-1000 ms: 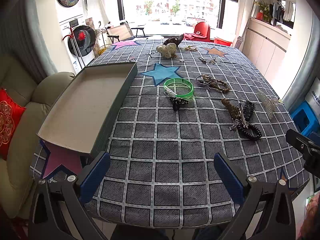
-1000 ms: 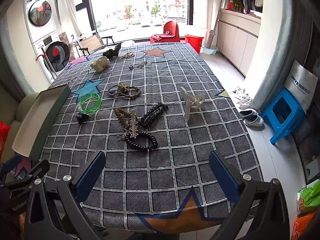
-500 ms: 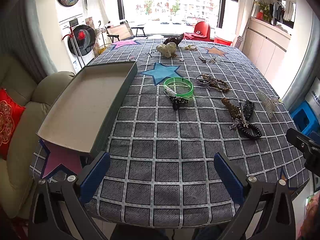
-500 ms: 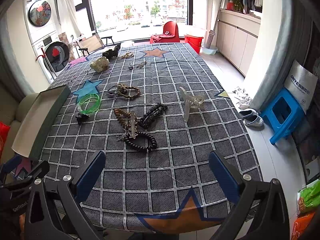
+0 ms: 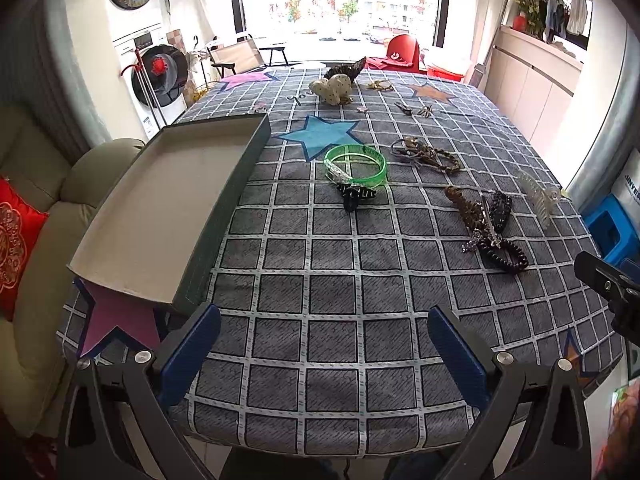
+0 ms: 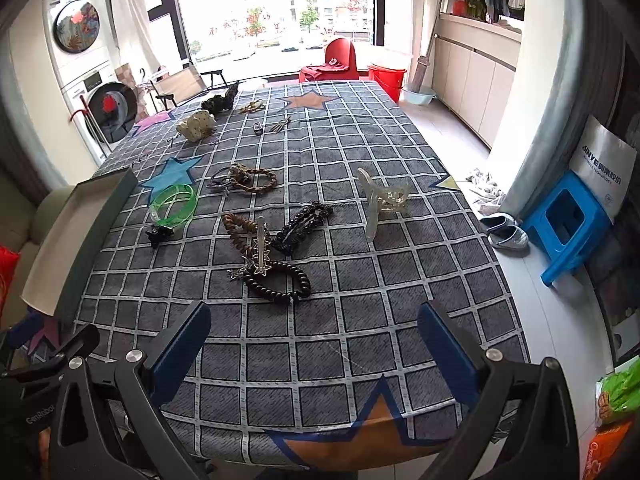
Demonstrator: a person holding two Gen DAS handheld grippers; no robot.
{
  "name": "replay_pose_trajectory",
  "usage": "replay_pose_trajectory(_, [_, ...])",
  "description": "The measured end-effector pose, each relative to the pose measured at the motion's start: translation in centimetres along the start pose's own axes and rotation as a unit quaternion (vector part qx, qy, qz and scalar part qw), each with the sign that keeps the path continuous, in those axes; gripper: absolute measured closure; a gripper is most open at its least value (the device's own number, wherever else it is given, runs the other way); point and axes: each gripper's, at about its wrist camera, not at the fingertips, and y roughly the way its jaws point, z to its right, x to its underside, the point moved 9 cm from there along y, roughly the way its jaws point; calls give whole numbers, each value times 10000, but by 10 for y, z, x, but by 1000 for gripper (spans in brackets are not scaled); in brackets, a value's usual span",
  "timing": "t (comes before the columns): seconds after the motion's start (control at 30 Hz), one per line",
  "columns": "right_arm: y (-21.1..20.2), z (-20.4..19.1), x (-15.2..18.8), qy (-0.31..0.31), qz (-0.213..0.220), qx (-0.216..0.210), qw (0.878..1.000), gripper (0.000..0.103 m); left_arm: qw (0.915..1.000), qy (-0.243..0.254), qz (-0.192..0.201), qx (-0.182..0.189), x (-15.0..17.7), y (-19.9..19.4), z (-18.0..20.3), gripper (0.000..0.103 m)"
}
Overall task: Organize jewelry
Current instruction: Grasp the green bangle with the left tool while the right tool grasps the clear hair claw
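Jewelry lies scattered on a grey checked tablecloth. A green bangle (image 5: 355,163) (image 6: 174,203) sits mid-table beside a small black clip (image 5: 353,194). A black beaded bracelet (image 6: 280,280) (image 5: 503,255), a silver star pin (image 6: 260,249), a brown coil tie (image 6: 239,225) and a black hair clip (image 6: 304,224) lie in a cluster. A clear claw clip (image 6: 382,200) (image 5: 538,196) stands to the right. An open, empty grey box (image 5: 168,204) (image 6: 60,240) lies at the table's left edge. My left gripper (image 5: 324,344) and right gripper (image 6: 314,340) hover open over the near edge, holding nothing.
A braided brown band (image 6: 250,178), a cream dotted scrunchie (image 5: 334,88) and small clips (image 5: 414,110) lie farther back. A beige sofa with a red cushion (image 5: 16,232) stands left. A blue stool (image 6: 568,220) and slippers (image 6: 504,230) are on the floor right.
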Motion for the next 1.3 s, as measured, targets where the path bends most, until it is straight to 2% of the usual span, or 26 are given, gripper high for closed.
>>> replay_pose_trajectory(0.4, [34, 27, 0, 214, -196, 95, 9995, 0, 9992, -70, -376, 125, -17, 39, -1, 0])
replay_pose_trajectory(0.53, [50, 46, -10, 298, -269, 251, 9989, 0, 9992, -127, -352, 113, -44, 58, -2, 0])
replay_pose_trajectory(0.67, [68, 68, -27, 360, -303, 487, 9977, 0, 9985, -185, -411, 324, -74, 85, 3, 0])
replay_pose_trajectory(0.8, [93, 90, -44, 418, -411, 708, 9958, 0, 9983, -142, -430, 357, -100, 110, 7, 0])
replay_pose_trajectory(0.97, [120, 100, -55, 450, -563, 697, 9950, 0, 9958, -235, -683, 565, -116, 144, 10, 0])
replay_pose_trajectory(1.03, [131, 99, -57, 456, -648, 637, 9948, 0, 9941, -322, -819, 630, -118, 156, 9, 6])
replay_pose_trajectory(1.17, [150, 97, -61, 405, -753, 640, 9943, 0, 9918, -393, -991, 702, -121, 174, 11, 8])
replay_pose_trajectory(1.3, [162, 96, -63, 392, -842, 691, 9933, 0, 9935, -204, -918, 642, -128, 176, 15, 29])
